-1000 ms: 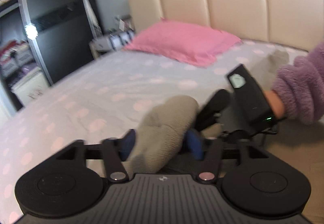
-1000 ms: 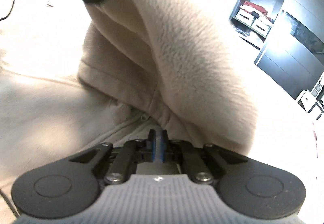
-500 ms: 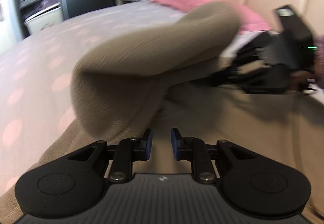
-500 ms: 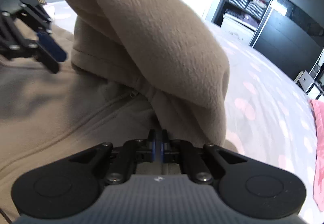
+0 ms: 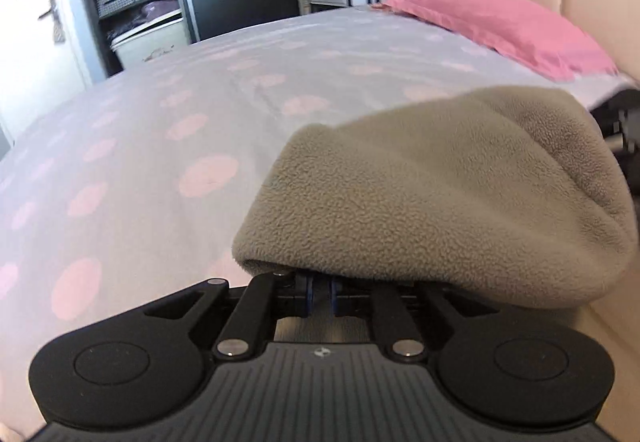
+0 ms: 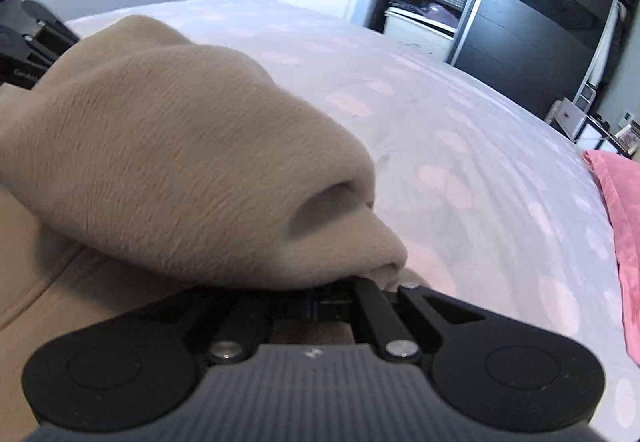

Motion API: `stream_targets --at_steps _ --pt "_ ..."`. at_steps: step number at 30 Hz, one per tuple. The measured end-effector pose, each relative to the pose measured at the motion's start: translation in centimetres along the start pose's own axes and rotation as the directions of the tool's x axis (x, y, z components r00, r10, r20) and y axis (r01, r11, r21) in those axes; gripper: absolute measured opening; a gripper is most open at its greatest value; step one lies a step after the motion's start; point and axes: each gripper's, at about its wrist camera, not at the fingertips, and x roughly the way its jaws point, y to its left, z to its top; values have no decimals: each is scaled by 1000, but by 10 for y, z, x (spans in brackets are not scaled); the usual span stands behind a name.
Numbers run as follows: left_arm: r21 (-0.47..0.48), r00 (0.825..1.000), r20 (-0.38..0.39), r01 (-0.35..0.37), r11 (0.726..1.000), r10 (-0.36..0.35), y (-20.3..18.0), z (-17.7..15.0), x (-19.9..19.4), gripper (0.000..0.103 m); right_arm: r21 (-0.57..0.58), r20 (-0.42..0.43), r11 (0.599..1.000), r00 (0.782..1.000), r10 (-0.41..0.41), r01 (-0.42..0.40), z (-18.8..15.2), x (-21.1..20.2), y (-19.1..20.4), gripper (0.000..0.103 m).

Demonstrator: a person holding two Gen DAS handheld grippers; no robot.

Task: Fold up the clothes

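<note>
Both jaws apparently pinching beige fleece (image 5: 440,202) — spotted bedsheet (image 5: 160,142) beneath

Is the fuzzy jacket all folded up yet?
Not yet. The jacket lies on the bed, zipper side up, and one bunched part is lifted. The left gripper has just closed on that fleece, and the right gripper pinches it too. Still to do: lay this part over the jacket, then finish the folds.

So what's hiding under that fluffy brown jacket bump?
Under the fleece jacket peek the left gripper's blue fingertips, shut on its edge. The spotty bedsheet lies beside it; anything deeper underneath is covered.
</note>
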Motion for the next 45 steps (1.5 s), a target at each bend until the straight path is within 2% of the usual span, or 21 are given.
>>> stream_targets --at_steps 3,5,6,11,13,15,17,18,21,25,28,29,30,31,32,34,36,39,42,45 --pt "-21 1000 -12 28 999 -28 3 -13 -26 10 -39 0 999 1000 2 -2 -10 -30 1 9" --pt "-17 1000 4 31 999 -31 3 -23 -46 17 -108 32 994 999 -17 20 -19 -56 11 30" --pt "-1 1000 14 19 1000 -19 -1 -26 -54 23 -145 52 989 998 -27 34 -23 -69 17 46" --pt "183 997 72 -34 983 21 -44 -32 -83 44 -304 123 950 992 -41 77 -22 -112 53 47" --pt "297 994 102 -59 953 30 -67 -37 -89 48 -393 135 916 990 -35 86 -20 -115 71 47" --pt "421 988 140 -118 900 64 -92 -42 -89 52 -492 148 864 988 -36 105 -20 -117 89 50" --pt "505 984 157 -156 849 87 -109 -44 -80 53 -569 156 812 987 -45 127 -20 -109 110 53" --pt "552 980 171 -178 815 98 -117 -47 -74 53 -595 164 791 985 -50 139 -18 -105 118 55" --pt "686 970 208 -234 689 123 -136 -56 -53 53 -650 180 740 981 -72 174 -19 -98 132 57" --pt "780 959 234 -284 557 161 -144 -67 -22 53 -718 195 660 974 -113 221 -22 -81 143 57" --pt "811 951 255 -310 497 176 -146 -71 -4 51 -753 214 611 969 -122 243 -26 -71 146 56" --pt "810 949 260 -314 495 177 -147 -70 1 47 -764 229 592 966 -124 257 -28 -68 148 55" --pt "805 948 266 -319 501 176 -148 -69 5 37 -772 246 573 961 -130 275 -29 -66 150 51" --pt "797 949 265 -316 515 171 -149 -66 6 28 -774 263 561 955 -136 293 -29 -65 152 42" --pt "787 951 262 -309 534 165 -150 -64 5 23 -772 276 556 951 -142 307 -28 -64 152 37" --pt "762 953 266 -301 573 148 -149 -58 -4 10 -757 306 561 940 -150 336 -26 -68 151 22" --pt "740 955 266 -291 606 134 -148 -53 -20 6 -731 332 587 933 -140 348 -21 -82 145 10" --pt "705 963 249 -253 663 103 -148 -50 -50 5 -690 346 640 931 -117 337 -11 -108 130 8" --pt "681 980 189 -173 712 56 -153 -53 -72 4 -670 289 697 955 -71 254 -4 -133 117 8" --pt "664 994 108 -86 743 19 -159 -63 -73 4 -661 189 738 982 -17 140 -8 -148 112 8"
